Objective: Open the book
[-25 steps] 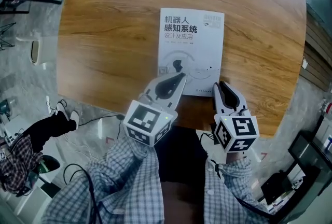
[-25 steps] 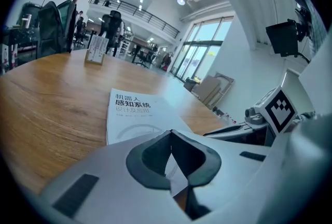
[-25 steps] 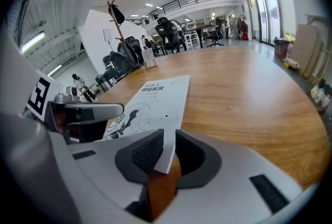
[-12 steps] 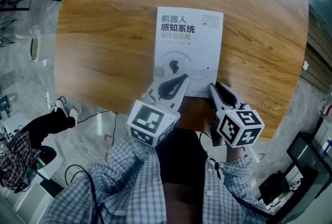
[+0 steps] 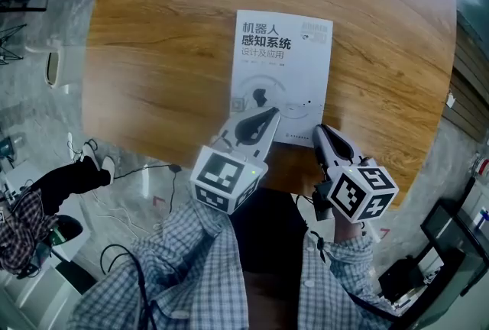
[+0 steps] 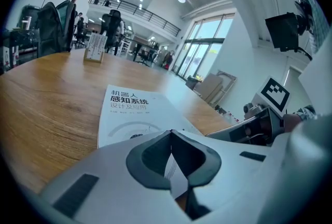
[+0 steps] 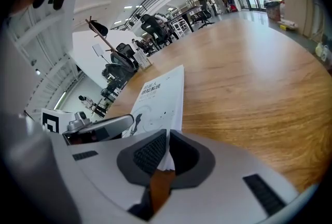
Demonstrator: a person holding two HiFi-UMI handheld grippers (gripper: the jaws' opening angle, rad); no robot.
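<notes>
Closed white book [image 5: 283, 76] lies flat on wooden table [image 5: 168, 53].

Sleeves, lower part of the head view: left sleeve [image 5: 183, 260] and right sleeve [image 5: 336, 286], both blue-and-white checked shirt cloth.

Left hand-held gripper [image 5: 270, 114]: pale grey shell, dark grey jaw pads. Left marker cube [image 5: 227, 178] is white with black squares and carries a small green light [image 5: 246, 173].

Right hand-held gripper [image 5: 320, 129]: same build, with ribbed pads. Right marker cube [image 5: 364, 193] is alike.

1 book [image 5: 281, 76], 1 wooden table [image 5: 153, 53], 2 grippers: left gripper [image 5: 269, 119] at 6 o'clock, right gripper [image 5: 322, 131] at 5 o'clock.
</notes>
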